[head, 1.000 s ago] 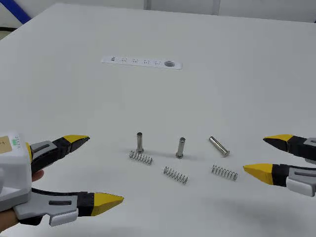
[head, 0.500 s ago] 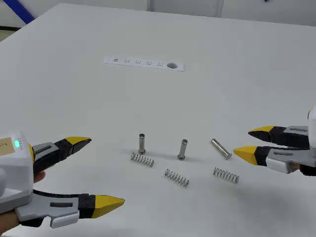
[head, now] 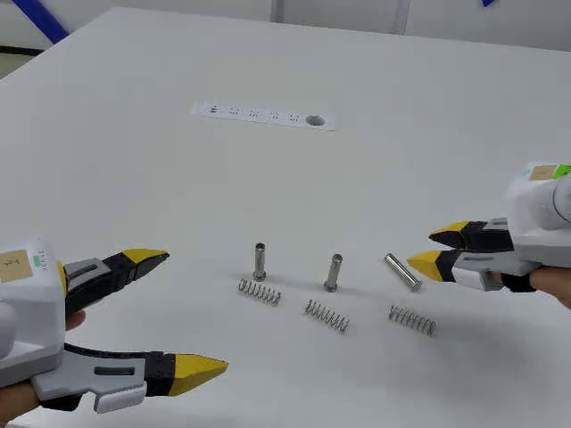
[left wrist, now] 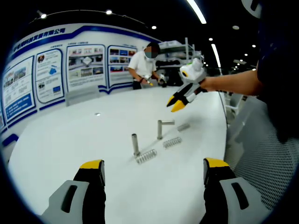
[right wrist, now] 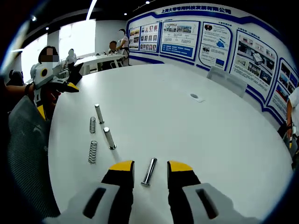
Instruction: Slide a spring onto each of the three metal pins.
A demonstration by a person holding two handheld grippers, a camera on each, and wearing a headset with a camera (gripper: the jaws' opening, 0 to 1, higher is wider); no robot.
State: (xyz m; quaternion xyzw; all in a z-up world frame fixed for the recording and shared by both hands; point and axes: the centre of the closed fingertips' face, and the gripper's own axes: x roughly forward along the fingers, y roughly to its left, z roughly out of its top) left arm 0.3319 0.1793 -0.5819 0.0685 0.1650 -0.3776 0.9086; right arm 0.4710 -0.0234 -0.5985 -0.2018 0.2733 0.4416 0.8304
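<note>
At left, left gripper (head: pixel 192 310) low over white table (head: pixel 134 160), jaws spread wide, empty. Left pin (head: pixel 260 260) and middle pin (head: pixel 334 271) upright, left spring (head: pixel 259 291) and middle spring (head: pixel 326 316) in front. Third pin (head: pixel 402 271) lies flat, right spring (head: pixel 412 320) near. Right gripper (head: pixel 422 250) jaws slightly apart, flanking third pin, not pinching. Advice: close squarely on mid-shaft so it cannot roll.

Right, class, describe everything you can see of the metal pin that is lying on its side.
The lying pin is a slim, shiny metal cylinder with a wider flat head at one end. It lies flat on the white table, with nothing slid onto it, and only the table touches it. The right claw is open close by. In the right gripper view one jaw stands to each side of the pin, and neither grips it.
</note>
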